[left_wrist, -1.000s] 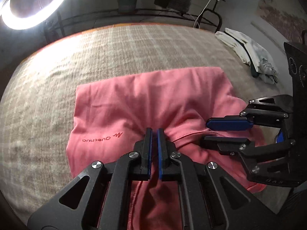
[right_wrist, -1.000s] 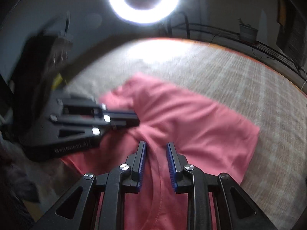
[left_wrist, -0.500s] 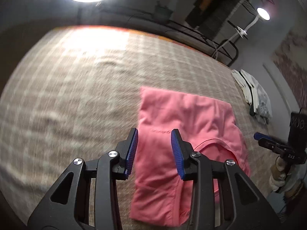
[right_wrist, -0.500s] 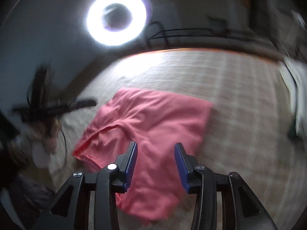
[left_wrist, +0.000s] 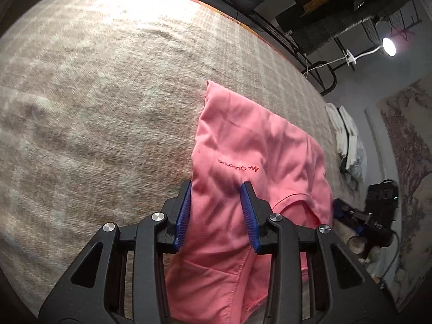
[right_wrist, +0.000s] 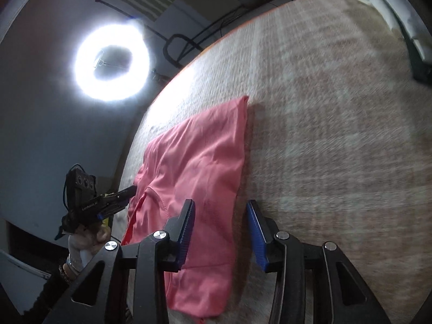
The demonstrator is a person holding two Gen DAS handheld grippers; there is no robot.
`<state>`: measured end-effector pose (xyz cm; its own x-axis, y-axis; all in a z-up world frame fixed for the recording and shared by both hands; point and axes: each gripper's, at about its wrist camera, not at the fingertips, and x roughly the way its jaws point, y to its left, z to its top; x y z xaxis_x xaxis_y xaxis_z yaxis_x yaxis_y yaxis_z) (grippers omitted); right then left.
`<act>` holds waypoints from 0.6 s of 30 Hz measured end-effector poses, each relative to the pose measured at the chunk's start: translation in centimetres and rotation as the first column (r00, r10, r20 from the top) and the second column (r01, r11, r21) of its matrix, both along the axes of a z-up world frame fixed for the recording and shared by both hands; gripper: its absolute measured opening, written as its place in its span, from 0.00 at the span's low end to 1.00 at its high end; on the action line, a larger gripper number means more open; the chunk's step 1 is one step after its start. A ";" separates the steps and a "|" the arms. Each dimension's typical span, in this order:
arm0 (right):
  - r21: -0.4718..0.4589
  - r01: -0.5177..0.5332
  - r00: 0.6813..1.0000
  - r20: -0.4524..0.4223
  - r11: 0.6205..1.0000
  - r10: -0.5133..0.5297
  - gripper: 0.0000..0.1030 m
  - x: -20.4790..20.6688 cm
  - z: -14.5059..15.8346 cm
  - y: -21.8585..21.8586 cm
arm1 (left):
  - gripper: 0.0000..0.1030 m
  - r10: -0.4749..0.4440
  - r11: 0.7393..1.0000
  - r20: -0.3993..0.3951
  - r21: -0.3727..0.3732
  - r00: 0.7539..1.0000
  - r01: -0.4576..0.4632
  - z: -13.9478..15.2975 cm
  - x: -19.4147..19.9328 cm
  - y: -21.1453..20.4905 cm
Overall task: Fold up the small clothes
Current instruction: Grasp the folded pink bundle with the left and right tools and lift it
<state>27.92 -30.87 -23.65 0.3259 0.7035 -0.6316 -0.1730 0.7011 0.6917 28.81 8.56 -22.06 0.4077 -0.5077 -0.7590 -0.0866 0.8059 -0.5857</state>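
A pink T-shirt (left_wrist: 243,145) with a small printed logo lies folded on the plaid blanket (left_wrist: 108,94). My left gripper (left_wrist: 216,186) hovers open above the shirt's near left part, and its blue pads press on nothing. In the right wrist view the same shirt (right_wrist: 199,156) lies left of centre. My right gripper (right_wrist: 220,203) stands over the shirt's right edge; its jaws are closing, with cloth below the gap but not pinched. Each gripper shows in the other's view: the right gripper (left_wrist: 348,213) in a hand, and the left gripper (right_wrist: 118,197) at the shirt's left edge.
A pile of white clothes (left_wrist: 348,140) lies on the blanket to the right. A ring light (right_wrist: 112,62) glares beyond the bed's far edge, and a small lamp (left_wrist: 388,46) shines by a dark metal rack. Bare blanket (right_wrist: 337,135) spreads right of the shirt.
Both grippers have let go of the bunched shirt middle and opened. They drew apart to opposite sides, rolling as they went. The shirt now lies flatter.
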 end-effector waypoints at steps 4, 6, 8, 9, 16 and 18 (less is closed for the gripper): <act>0.092 0.023 0.998 -0.056 0.995 -0.018 0.25 0.7 -1.4 0.6 | 0.16 0.004 1.000 -0.003 0.003 1.000 -0.004 -0.1 0.5 -1.0; 0.061 0.017 0.998 -0.054 0.998 -0.013 0.15 0.8 -1.3 1.6 | 0.09 0.016 0.999 0.007 0.034 1.000 -0.017 0.1 0.5 -1.6; -0.010 0.010 0.999 -0.043 1.000 -0.011 0.06 0.1 -0.3 2.2 | 0.07 0.014 0.994 0.041 0.107 0.999 -0.018 1.1 0.2 -2.5; -0.047 0.007 0.999 -0.032 0.999 -0.009 0.05 0.1 0.1 2.7 | 0.06 0.004 0.991 0.061 0.134 0.998 -0.012 1.5 0.0 -2.9; -0.222 -0.039 0.991 0.119 0.974 0.066 0.03 -1.8 5.5 4.7 | 0.05 -0.047 0.979 0.174 0.203 0.984 0.010 5.7 -1.5 -5.3; -0.242 -0.042 0.987 0.143 0.969 0.079 0.03 -2.2 6.6 4.9 | 0.05 -0.059 0.979 0.198 0.203 0.978 0.017 6.9 -1.8 -6.0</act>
<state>25.76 -25.94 -17.05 0.3914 0.5608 -0.7296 -0.3098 0.8269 0.4693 27.00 2.53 -15.19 0.5463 -0.3725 -0.7502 0.0499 0.9085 -0.4148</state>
